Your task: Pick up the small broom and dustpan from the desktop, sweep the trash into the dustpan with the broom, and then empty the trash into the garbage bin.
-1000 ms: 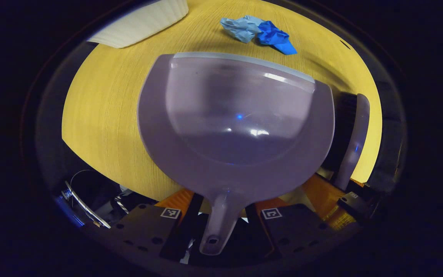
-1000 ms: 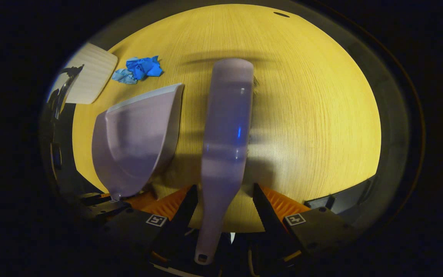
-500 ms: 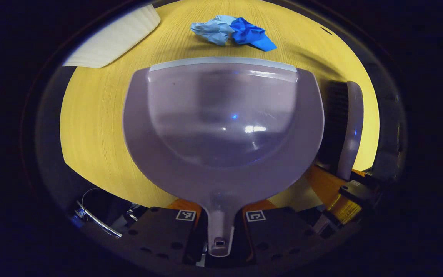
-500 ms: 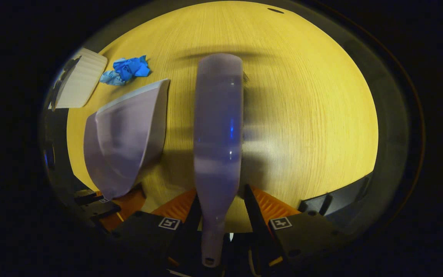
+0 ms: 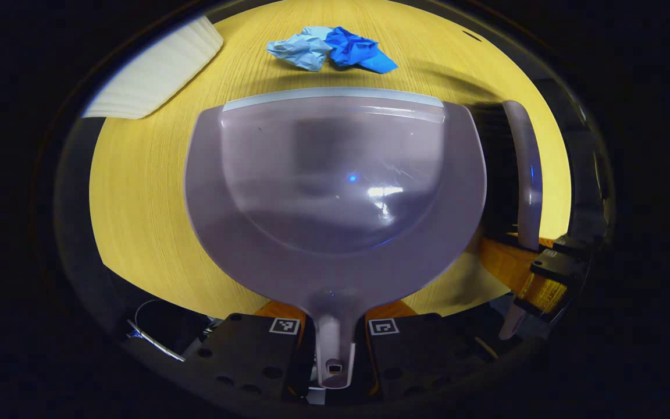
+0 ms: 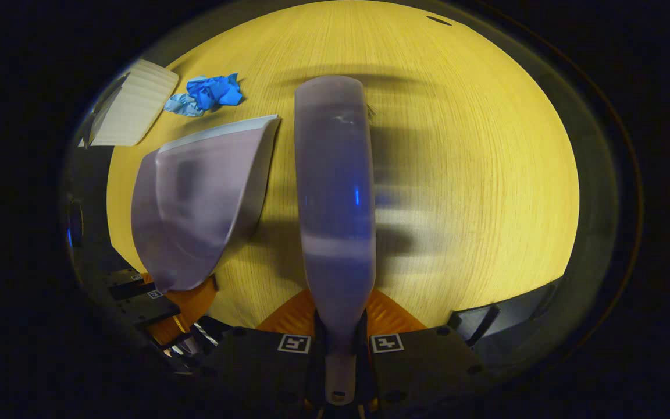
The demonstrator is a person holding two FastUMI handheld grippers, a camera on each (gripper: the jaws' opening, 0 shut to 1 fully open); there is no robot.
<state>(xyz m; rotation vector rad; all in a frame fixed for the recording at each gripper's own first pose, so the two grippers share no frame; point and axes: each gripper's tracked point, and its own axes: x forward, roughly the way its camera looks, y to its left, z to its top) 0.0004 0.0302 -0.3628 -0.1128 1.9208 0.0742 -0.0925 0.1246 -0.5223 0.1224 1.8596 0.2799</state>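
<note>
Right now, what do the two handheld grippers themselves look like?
Both match: the left gripper and the right gripper have dark blocky bodies with round holes, a small square black-and-white marker tag on each finger block, and orange ribbed parts ahead of the blocks.

Both views close, angled down; share desktop [image 5: 149,192], dustpan [image 6: 195,198], trash [image 5: 332,48].

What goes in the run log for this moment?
left gripper: shut on grey plastic dustpan handle | right gripper: shut on grey broom handle | crumpled blue paper trash: unswept on yellow desktop
</note>
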